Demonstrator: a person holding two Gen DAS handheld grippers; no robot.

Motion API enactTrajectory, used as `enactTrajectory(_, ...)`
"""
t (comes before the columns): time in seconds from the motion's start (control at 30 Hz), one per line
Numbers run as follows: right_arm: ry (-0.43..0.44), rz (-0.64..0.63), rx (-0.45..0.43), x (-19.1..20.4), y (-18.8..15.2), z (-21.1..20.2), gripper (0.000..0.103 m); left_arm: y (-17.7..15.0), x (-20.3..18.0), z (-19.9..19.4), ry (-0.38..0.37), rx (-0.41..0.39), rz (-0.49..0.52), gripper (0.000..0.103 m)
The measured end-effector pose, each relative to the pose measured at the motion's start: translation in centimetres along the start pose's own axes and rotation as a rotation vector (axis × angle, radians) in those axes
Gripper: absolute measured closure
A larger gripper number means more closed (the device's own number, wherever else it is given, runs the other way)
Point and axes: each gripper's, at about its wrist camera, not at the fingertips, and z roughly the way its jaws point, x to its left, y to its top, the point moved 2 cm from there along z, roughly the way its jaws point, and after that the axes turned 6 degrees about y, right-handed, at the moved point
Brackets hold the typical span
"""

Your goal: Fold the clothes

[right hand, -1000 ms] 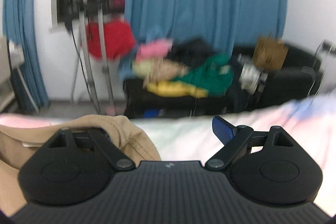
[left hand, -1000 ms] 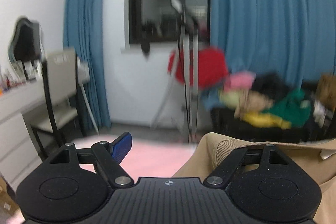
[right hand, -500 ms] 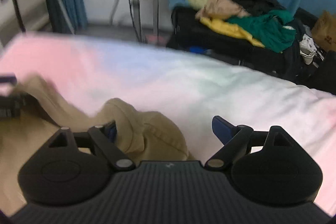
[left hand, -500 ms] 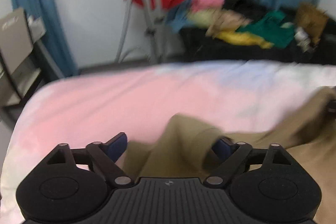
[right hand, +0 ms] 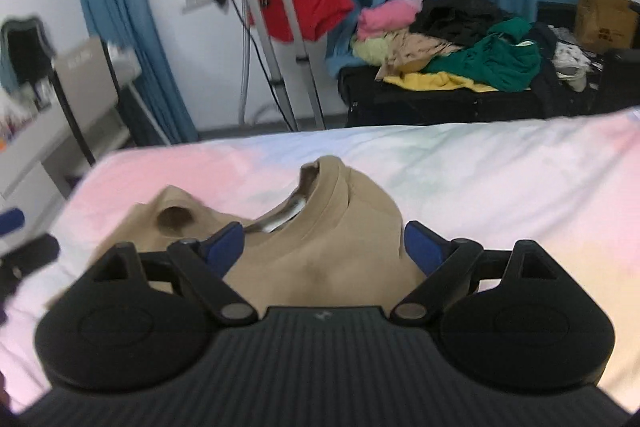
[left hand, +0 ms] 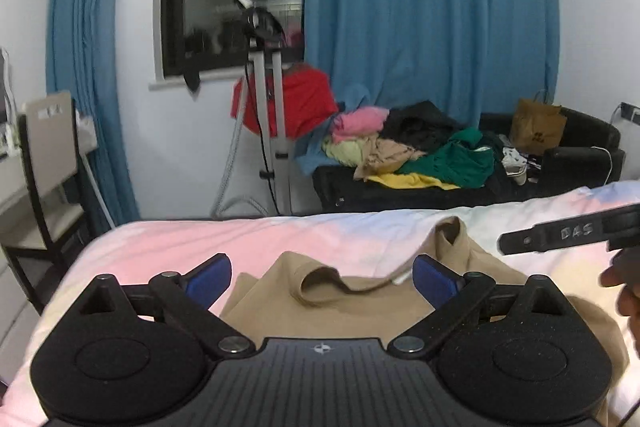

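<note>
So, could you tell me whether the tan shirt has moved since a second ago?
Yes. The tan shirt hung close before the grippers then; now it lies spread on the bed, collar towards the clothes pile.

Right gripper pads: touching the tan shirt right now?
Cannot tell. Right wrist view: right gripper open over the tan shirt; nothing pinched, but no clear gap at either pad.

Tan shirt (right hand: 332, 247); pastel pink-white-blue bedsheet (right hand: 500, 179); blue curtains (left hand: 432, 7); blue-padded black tools.

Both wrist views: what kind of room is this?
Most likely a bedroom at home: a bed with a pastel sheet, blue curtains at a dark window, and a heap of clothes on a black sofa.
</note>
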Motion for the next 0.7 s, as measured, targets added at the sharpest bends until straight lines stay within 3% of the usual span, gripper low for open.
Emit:
enactTrajectory(0.27,-0.047,0.032,-0.195,2.2,-7.3,-12.3,0.015,-3.8,-0.2,-11.0,0.02,-0.037,-0.041,0.005)
enactTrajectory(0.4,-0.039,0.08,-0.237,3.4,-11.4,-17.9,0.015,-6.4,0.0,-16.5,0.027,-0.057,-0.037,0.005)
enactTrajectory(0.5,-0.022,0.018,-0.256,4.7,-14.3,-21.4,0.015,-8.8,0.6,-20.7,0.004,-0.081,-0.059,0.002)
enactTrajectory(0.6,-0.021,-0.02,-0.287,5.3,-16.1,-23.7,0.015,-11.2,1.7,-22.1,-0.033,-0.063,-0.108,0.002)
enactTrajectory(0.7,0.003,0.005,-0.318,5.0,-16.8,-24.7,0.011,-12.6,3.1,-20.6,-0.032,-0.002,-0.152,0.002)
